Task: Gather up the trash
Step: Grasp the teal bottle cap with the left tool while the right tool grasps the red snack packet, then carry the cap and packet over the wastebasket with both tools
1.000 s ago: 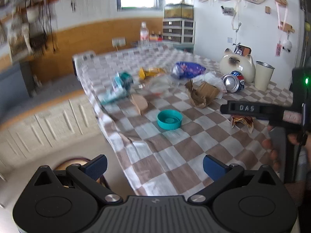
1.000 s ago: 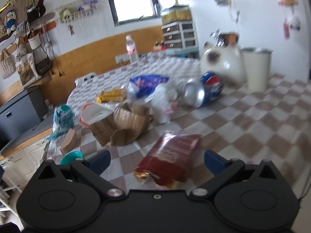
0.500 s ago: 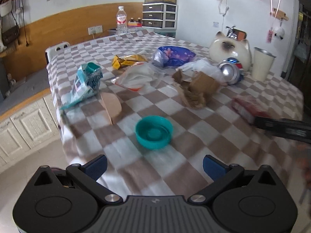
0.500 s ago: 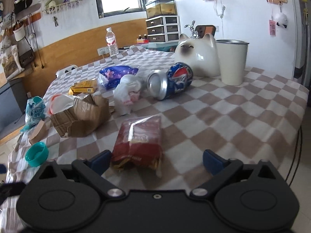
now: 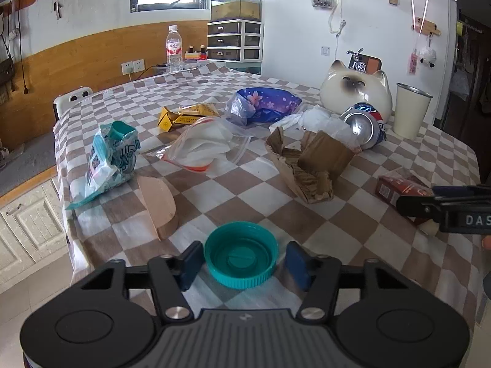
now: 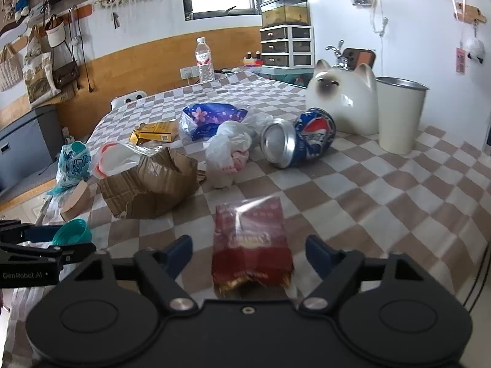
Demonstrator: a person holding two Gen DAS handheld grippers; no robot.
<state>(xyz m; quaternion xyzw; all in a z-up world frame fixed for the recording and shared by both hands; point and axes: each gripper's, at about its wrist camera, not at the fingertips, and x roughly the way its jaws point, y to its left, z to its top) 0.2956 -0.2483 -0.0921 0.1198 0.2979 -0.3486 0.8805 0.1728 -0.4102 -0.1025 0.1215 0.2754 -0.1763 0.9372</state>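
Observation:
Trash lies scattered on a checkered tablecloth (image 5: 251, 184). A teal plastic lid (image 5: 241, 254) sits between the pads of my left gripper (image 5: 242, 263), which is open around it with small gaps on both sides. A red snack packet (image 6: 251, 242) lies between the pads of my right gripper (image 6: 248, 253), which is open wide. The packet (image 5: 402, 190) and the right gripper's finger also show in the left wrist view. The lid (image 6: 72, 233) shows in the right wrist view.
Torn brown cardboard (image 5: 310, 159), a clear zip bag (image 5: 205, 144), a teal wrapper (image 5: 112, 156), a yellow box (image 5: 187, 115), a purple bag (image 5: 264, 104), a crushed Pepsi can (image 6: 297, 141), crumpled white plastic (image 6: 227, 144), a cat figurine (image 6: 343, 104), a cream cup (image 6: 399, 113).
Both grippers moved forward and down over the table. The teal lid now sits between the left pads and the red packet between the right pads. The left jaws have narrowed.

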